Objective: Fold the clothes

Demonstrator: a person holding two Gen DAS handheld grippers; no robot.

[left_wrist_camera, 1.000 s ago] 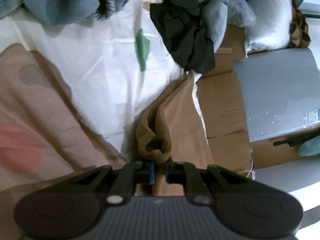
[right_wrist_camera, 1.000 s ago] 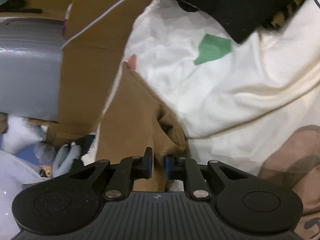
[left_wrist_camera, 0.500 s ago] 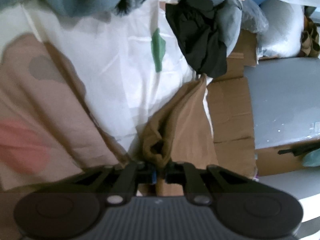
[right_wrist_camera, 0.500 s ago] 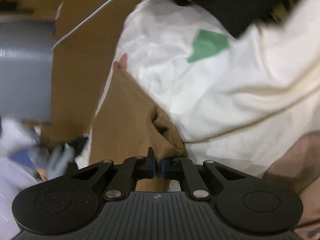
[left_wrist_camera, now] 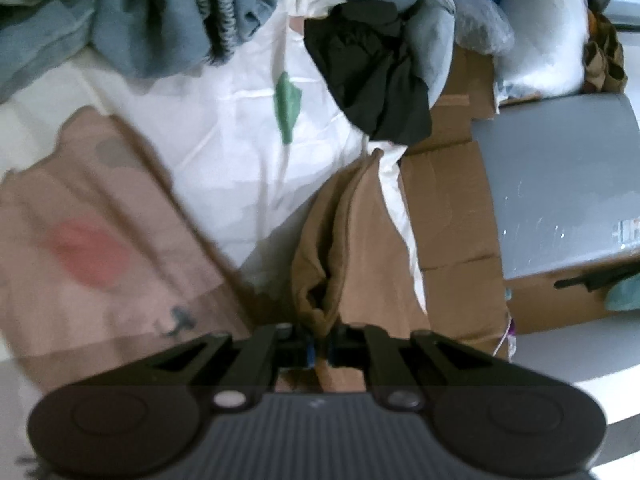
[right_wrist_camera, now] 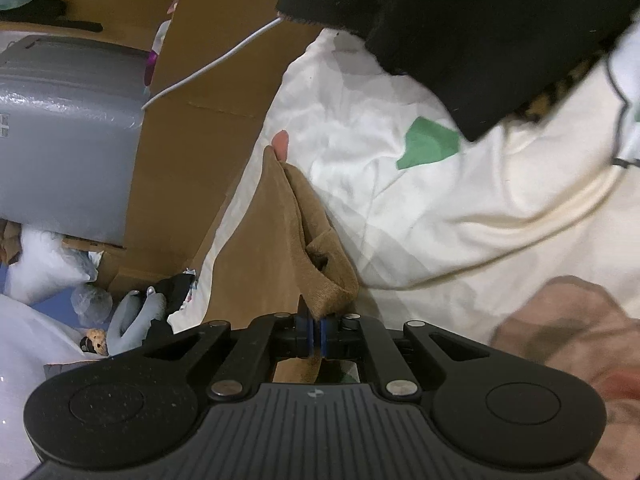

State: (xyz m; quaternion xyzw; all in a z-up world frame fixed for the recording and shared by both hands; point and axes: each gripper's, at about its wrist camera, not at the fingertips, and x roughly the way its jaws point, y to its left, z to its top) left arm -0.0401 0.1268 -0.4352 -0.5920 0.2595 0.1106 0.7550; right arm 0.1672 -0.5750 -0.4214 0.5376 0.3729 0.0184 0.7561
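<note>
Pinching a bunched edge of the brown garment point(left_wrist_camera: 352, 248) in my left gripper point(left_wrist_camera: 319, 350), I had my right gripper point(right_wrist_camera: 316, 334) clamped on another edge of it point(right_wrist_camera: 280, 248); the cloth hung over the white sheet's point(left_wrist_camera: 224, 136) edge beside cardboard point(left_wrist_camera: 448, 216).

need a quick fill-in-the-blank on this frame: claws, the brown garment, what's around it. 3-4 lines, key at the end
1. Both claws are shut on the ____ garment.
2. The patch printed on the white sheet is ____.
3. The black garment lies at the sheet's edge, partly over the ____ boxes.
4. The left claw and the right claw each pinch a ____ of the cloth.

Missing words: brown; green; cardboard; corner
</note>
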